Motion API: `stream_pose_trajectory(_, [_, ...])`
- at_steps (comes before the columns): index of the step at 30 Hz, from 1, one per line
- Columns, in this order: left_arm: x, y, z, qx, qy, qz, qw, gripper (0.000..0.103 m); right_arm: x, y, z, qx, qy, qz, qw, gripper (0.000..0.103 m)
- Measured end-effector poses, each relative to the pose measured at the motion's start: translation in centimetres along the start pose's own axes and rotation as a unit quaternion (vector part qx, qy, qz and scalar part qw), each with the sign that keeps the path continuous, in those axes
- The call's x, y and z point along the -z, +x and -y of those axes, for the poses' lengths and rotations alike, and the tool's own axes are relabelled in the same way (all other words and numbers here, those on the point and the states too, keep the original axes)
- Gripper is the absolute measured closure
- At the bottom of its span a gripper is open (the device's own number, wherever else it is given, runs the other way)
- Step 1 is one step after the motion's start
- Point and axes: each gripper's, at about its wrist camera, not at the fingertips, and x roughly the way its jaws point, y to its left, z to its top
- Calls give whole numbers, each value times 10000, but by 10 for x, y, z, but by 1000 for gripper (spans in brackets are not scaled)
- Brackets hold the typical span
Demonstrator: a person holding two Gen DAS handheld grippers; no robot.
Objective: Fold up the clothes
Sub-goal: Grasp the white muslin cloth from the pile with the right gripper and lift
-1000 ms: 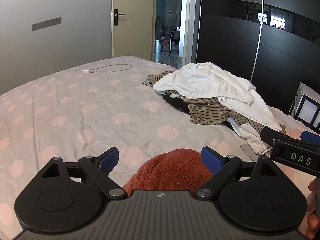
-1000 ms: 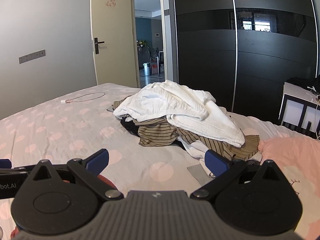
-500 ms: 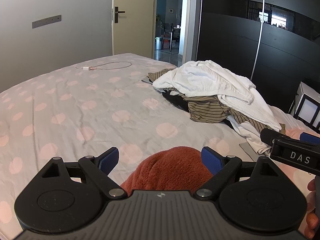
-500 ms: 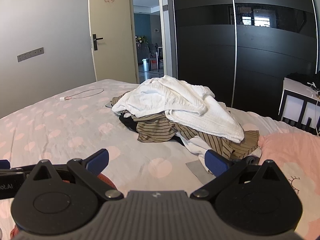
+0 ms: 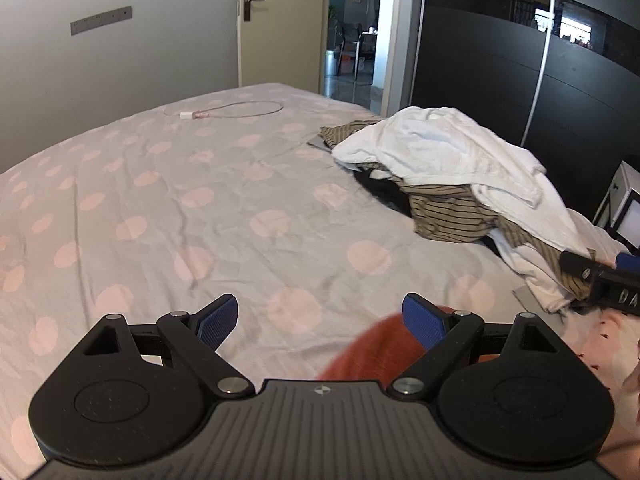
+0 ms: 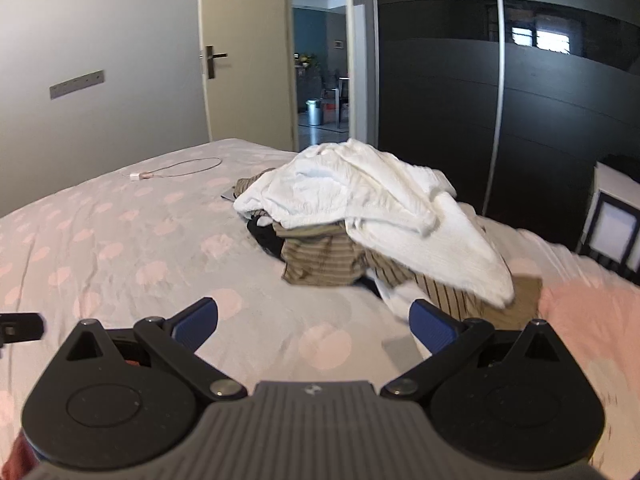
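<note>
With nothing held in either claw, the fold job looks barely begun, if at all. Nearest the cams: left gripper (image 5: 320,322) has its jaws spread wide over bare bedsheet (image 5: 224,216), nothing between the blue pads; a rust-orange fuzzy item (image 5: 372,350) sits just under/behind its right pad, can't tell whether it's a garment or sth else. Right gripper (image 6: 314,326) is likewise spread and empty, w/ the laundry heap (image 6: 360,224) just beyond its right pad. Heap is the landmark: white top (image 6: 372,200) draped over it, striped tan piece (image 6: 324,256) under that, a bit of black fabric at its left edge, all crumpled, none folded. Pink pillow (image 6: 592,312) lies right of the heap. Charging cable (image 6: 176,170) is well left of and behind the heap, near the far bed edge. Behind the heap: dark wardrobe (image 6: 540,120), open door. Left to do, judging from this: every piece—pick, spread, fold.
</note>
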Motion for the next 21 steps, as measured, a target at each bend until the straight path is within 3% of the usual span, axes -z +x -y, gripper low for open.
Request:
stream_pose_trajectory(10, [-36, 54, -50, -380, -153, -312, 9987, 0, -55, 123, 36, 248, -1105, -88, 9935, 2])
stream_pose_trajectory(13, [-44, 71, -65, -526, -201, -412, 9976, 0, -61, 175, 54, 443, -1253, -274, 9907, 16])
stream_pose_trajectory(19, [-44, 101, -93, -824, -347, -701, 9935, 0, -67, 263, 101, 1060, -874, -836, 9870, 19])
stream_pose_trajectory(21, [-40, 111, -101, -862, -432, -830, 9919, 0, -66, 279, 110, 1058, -693, -969, 9872, 30])
